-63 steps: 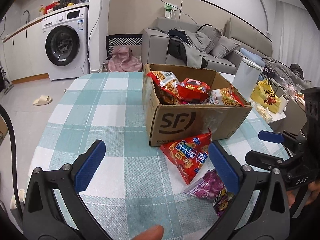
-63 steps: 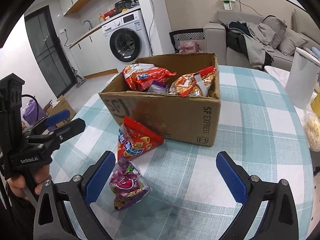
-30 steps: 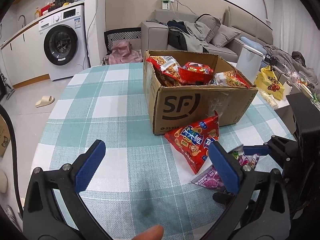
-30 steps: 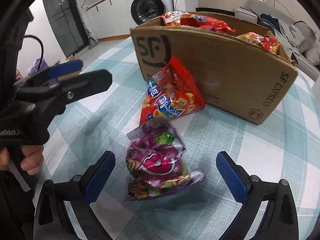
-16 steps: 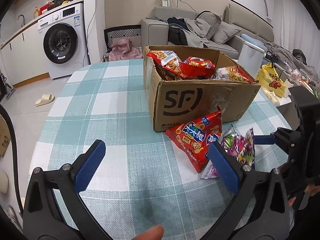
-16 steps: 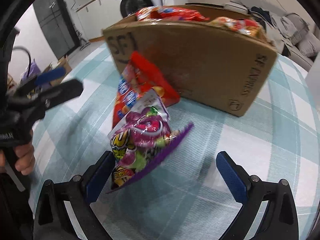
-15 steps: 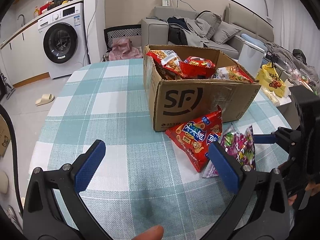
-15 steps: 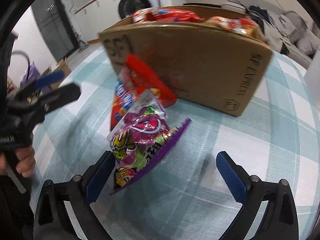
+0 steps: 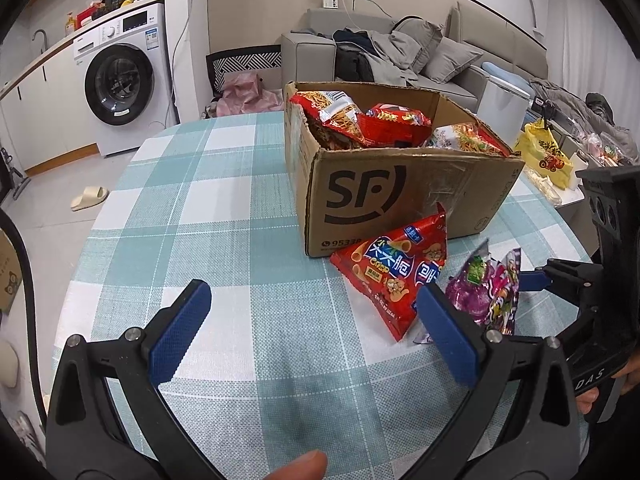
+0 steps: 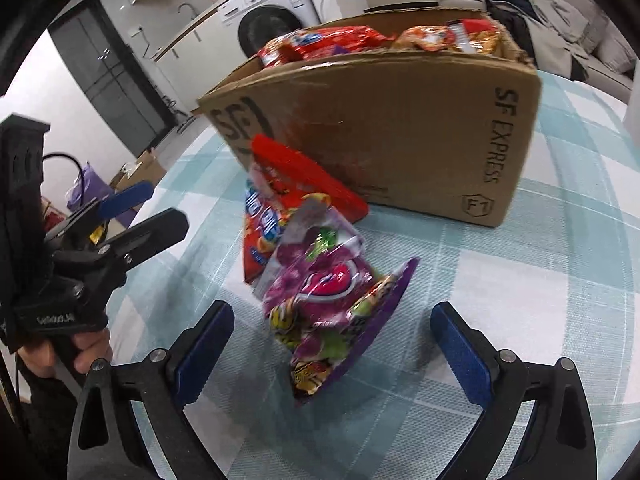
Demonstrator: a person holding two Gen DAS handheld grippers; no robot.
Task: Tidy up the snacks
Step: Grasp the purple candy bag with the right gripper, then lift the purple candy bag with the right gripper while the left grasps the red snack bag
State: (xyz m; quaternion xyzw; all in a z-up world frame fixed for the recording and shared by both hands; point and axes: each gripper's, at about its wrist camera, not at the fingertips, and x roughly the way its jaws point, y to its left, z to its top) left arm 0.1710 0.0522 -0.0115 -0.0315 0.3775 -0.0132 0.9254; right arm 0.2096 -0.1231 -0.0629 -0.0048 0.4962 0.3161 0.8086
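Observation:
A purple snack bag (image 10: 328, 292) stands tilted on its edge on the checked tablecloth (image 9: 200, 200). It sits between the jaws of my right gripper (image 10: 332, 332), which are closing; the blue pads (image 10: 204, 352) stand clear of the bag on both sides. A red crisp bag (image 10: 272, 216) leans against the open cardboard box (image 10: 400, 128), which holds several snack packets. In the left wrist view, my left gripper (image 9: 312, 320) hovers open over bare cloth, with the red crisp bag (image 9: 396, 268) and the purple snack bag (image 9: 484, 292) to its right, in front of the cardboard box (image 9: 400, 196).
A white bin (image 9: 500, 108) and a yellow bag (image 9: 544, 156) stand past the table's right side. Behind are a grey sofa (image 9: 400, 48) with clothes and a washing machine (image 9: 120, 80). The table edge curves away at the left.
The purple bag, flat on the cloth a second ago, now stands tipped up on its edge. My right gripper has rolled and shifted around it. The left gripper has stayed put.

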